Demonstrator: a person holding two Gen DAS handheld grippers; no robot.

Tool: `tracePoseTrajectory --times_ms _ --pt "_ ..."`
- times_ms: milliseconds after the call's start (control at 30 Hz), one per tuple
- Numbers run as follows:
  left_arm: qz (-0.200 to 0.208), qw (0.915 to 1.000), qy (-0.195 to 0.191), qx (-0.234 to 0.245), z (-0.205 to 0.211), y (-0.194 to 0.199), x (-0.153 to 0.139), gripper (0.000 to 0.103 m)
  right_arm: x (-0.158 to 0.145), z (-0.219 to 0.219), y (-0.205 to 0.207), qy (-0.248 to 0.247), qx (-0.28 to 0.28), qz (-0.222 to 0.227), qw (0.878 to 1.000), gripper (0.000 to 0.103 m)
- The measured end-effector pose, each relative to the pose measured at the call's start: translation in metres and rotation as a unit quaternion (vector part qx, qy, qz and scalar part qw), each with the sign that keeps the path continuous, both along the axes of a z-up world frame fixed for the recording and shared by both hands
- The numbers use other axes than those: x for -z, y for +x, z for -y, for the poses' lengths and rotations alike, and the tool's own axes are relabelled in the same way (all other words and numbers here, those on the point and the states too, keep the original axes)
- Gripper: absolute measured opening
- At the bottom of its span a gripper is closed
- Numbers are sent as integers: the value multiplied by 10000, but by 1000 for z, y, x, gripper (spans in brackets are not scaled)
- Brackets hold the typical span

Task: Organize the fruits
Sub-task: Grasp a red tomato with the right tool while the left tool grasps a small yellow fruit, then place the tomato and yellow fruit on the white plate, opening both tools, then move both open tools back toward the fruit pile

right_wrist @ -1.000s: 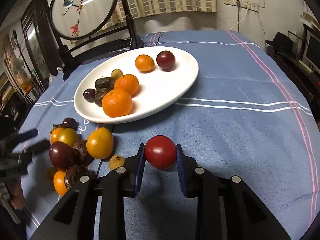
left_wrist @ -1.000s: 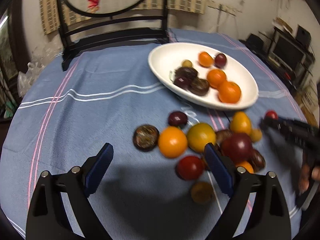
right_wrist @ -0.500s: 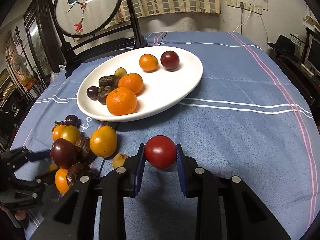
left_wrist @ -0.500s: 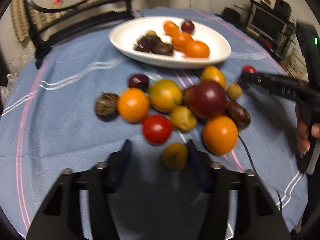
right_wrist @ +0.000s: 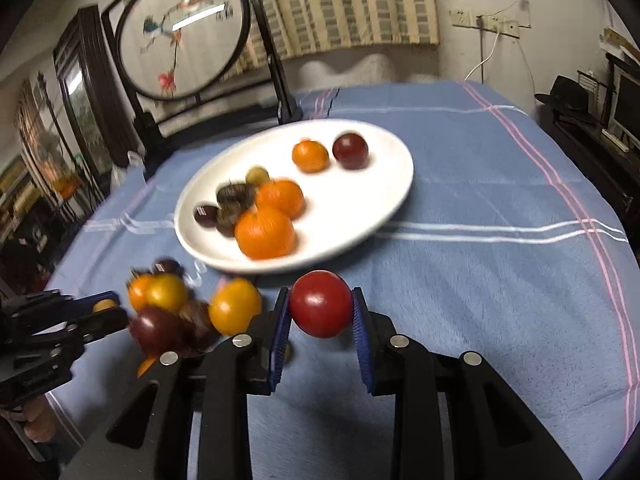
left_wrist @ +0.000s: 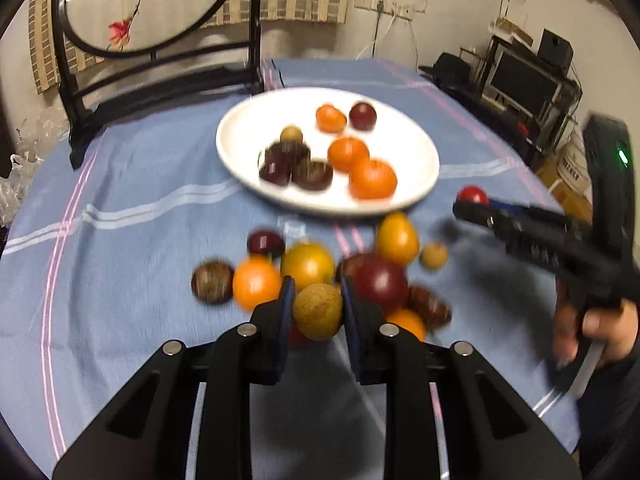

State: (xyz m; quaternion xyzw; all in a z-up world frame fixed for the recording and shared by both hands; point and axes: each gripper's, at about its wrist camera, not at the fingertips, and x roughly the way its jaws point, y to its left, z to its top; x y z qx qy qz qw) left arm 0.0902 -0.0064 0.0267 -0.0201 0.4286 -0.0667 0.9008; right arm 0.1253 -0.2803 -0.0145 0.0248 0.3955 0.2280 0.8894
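My left gripper [left_wrist: 317, 312] is shut on a small tan-yellow fruit [left_wrist: 318, 311] and holds it above a pile of loose fruits [left_wrist: 308, 266] on the blue tablecloth. My right gripper [right_wrist: 320, 306] is shut on a red tomato [right_wrist: 320, 304], held above the cloth just in front of the white plate [right_wrist: 384, 204]. The plate [left_wrist: 404, 140] holds several oranges, dark fruits and a small yellow one. The right gripper with its tomato [left_wrist: 472, 195] also shows at the right of the left wrist view. The left gripper [right_wrist: 100, 312] shows at the left of the right wrist view.
A black stand with a round embroidered screen [right_wrist: 180, 40] stands at the table's far edge, behind the plate. The blue tablecloth [right_wrist: 500, 280] stretches to the right. A TV and shelves [left_wrist: 528, 80] stand beyond the table's right side.
My left gripper dropped to the pile, closed on the tan-yellow fruit and lifted it. My right gripper, still holding the red tomato, rose and moved a little towards the plate.
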Motion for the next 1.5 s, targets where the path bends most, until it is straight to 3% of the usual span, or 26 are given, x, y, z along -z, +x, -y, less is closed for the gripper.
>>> tracePoseTrajectory --times_ms 233,433,533,600,667,733,1000,1200,1267,1500 --pt "132 9985 -84 -524 3 64 -13 23 -19 -26 24 -79 -31 66 9999 30" --pt "-131 9958 -76 -903 -1 97 14 23 -1 -34 39 -2 83 -134 9999 31" --pt "-12 9956 63 -938 0 98 18 24 1 -35 41 58 40 -116 9999 31" --pt "76 9963 0 -861 2 99 20 38 2 -35 41 141 21 -121 9998 34" --pt "286 9963 126 -806 6 94 17 72 3 -34 40 148 37 -43 9999 35" --pt "500 9932 456 -948 10 86 13 84 2 -33 37 108 35 25 9999 35" --pt "427 9933 654 -847 5 70 13 92 3 -31 30 -50 -39 47 10000 45" --pt "293 9935 299 -1056 -13 60 12 94 0 -28 28 -71 -84 26 9999 50" --pt "226 9931 204 -1129 -20 56 13 95 -3 -26 26 -2 -205 -28 9998 56" --pt "-35 9893 -124 -1455 -52 39 22 95 -13 -29 5 -4 -863 -122 9962 58"
